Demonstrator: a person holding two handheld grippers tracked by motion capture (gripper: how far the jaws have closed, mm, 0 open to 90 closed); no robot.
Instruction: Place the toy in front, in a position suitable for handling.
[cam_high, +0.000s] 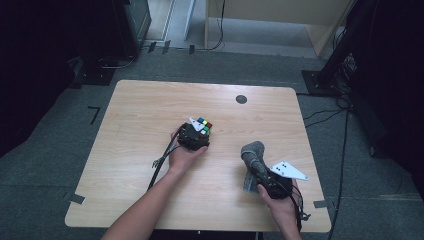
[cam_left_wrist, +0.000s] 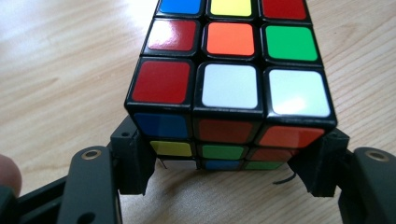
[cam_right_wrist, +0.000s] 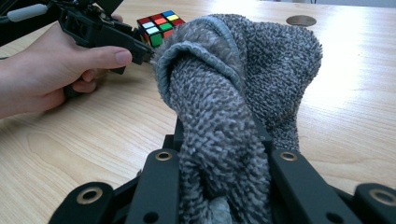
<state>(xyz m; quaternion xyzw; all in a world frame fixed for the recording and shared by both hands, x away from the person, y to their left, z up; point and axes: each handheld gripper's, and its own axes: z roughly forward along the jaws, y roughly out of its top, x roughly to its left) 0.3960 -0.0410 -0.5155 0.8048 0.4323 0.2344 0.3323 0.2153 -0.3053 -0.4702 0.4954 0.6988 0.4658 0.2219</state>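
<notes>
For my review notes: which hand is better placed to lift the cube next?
Left. The left gripper already has its jaws closed on the cube, which sits on the table; the right gripper is occupied clamping the grey cloth.

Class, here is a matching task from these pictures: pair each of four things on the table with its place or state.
Things:
1. puzzle cube
2. grey towel
3. round dark disc
4. table

Places or states:
A. set in the tabletop near the far edge
B. bunched in the right hand-held gripper
C. light wood
D. clamped at its sides by the left hand-held gripper

Pairs: 1-D, 2-B, 3-A, 4-C
</notes>
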